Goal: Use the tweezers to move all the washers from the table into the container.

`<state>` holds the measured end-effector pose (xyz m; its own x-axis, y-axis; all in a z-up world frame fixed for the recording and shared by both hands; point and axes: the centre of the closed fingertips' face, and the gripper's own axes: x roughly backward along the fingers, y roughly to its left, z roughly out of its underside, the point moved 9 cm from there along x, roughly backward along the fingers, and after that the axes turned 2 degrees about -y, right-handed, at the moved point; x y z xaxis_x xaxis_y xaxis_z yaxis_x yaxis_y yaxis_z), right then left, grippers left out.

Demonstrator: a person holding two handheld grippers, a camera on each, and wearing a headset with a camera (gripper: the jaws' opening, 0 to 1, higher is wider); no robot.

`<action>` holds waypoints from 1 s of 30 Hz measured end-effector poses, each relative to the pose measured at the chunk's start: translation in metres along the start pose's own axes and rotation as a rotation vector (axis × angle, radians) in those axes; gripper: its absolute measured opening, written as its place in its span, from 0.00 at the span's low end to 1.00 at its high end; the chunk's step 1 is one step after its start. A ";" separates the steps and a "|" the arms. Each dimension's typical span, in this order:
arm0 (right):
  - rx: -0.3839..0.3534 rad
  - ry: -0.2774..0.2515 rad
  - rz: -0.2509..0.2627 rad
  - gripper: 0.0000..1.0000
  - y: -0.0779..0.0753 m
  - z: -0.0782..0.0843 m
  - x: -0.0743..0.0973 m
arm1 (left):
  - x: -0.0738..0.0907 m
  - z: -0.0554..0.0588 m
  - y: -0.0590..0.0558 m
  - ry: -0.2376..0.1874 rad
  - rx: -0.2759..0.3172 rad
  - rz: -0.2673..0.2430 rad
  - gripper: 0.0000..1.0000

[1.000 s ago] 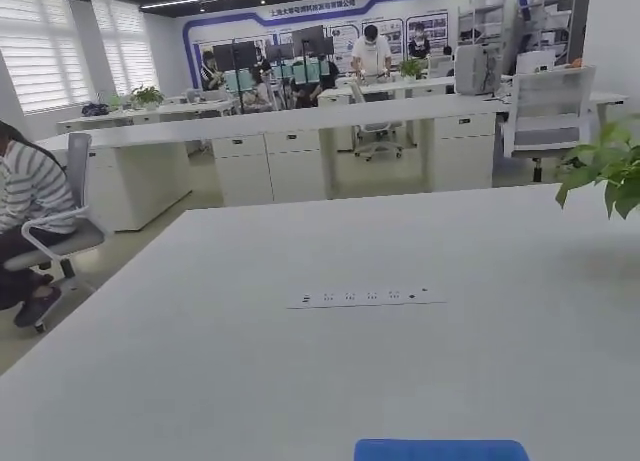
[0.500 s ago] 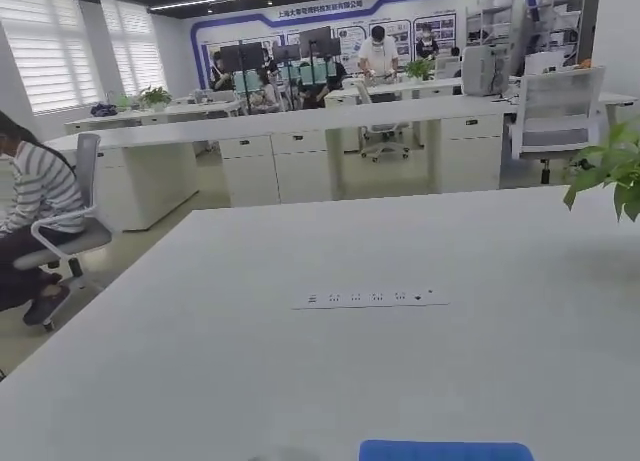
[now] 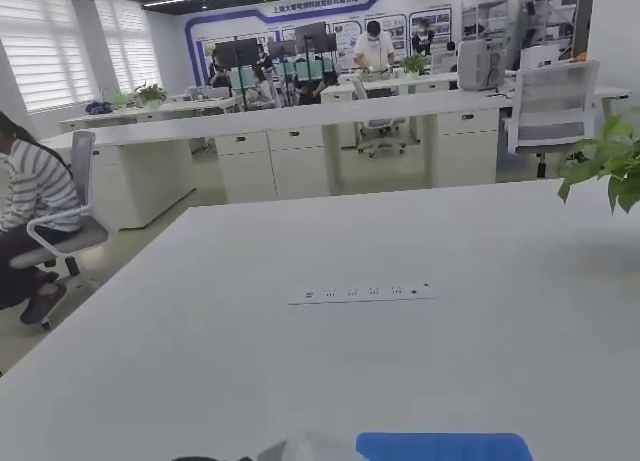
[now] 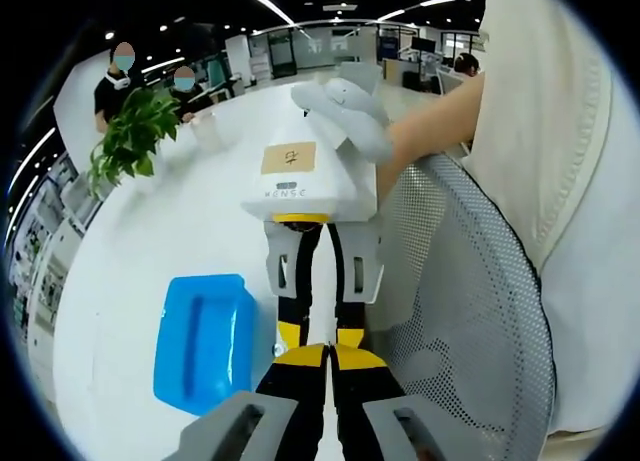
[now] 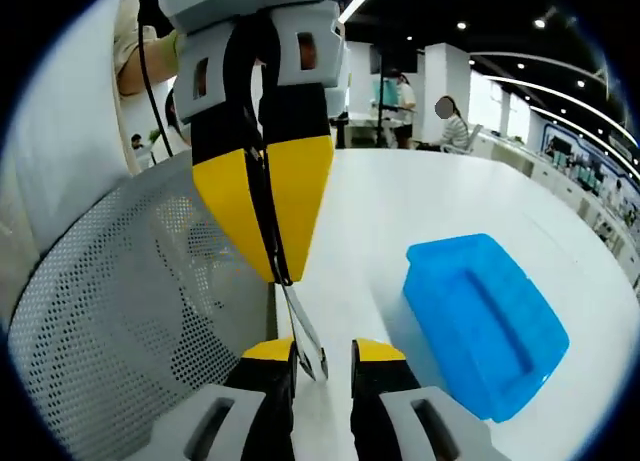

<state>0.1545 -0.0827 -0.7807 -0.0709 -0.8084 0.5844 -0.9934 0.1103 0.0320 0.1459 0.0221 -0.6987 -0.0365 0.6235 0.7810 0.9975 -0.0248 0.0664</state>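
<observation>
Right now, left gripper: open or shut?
Shut: in the right gripper view the left gripper has its yellow jaws closed on the tweezers.

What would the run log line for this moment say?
left gripper: shut on tweezers | right gripper: open, tweezers tip between its jaws | blue container: on table

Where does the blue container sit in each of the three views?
Head view: blue container at the bottom edge, right of centre, cut off.
Left gripper view: container at lower left.
Right gripper view: container right of centre.
Shared landmark: the white table it rests on.
</observation>
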 end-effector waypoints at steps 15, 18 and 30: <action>0.036 0.001 0.062 0.06 -0.013 -0.005 -0.003 | 0.004 0.003 0.014 0.052 -0.046 -0.036 0.00; 0.030 -0.002 0.074 0.06 -0.015 -0.005 -0.004 | 0.004 0.002 0.017 0.058 -0.053 -0.038 0.00; -0.004 -0.009 0.084 0.07 -0.018 -0.003 -0.005 | 0.000 -0.005 0.028 0.094 -0.077 -0.013 0.00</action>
<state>0.1731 -0.0788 -0.7819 -0.1551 -0.8010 0.5782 -0.9835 0.1803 -0.0140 0.1735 0.0178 -0.6937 -0.0585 0.5485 0.8341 0.9894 -0.0795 0.1217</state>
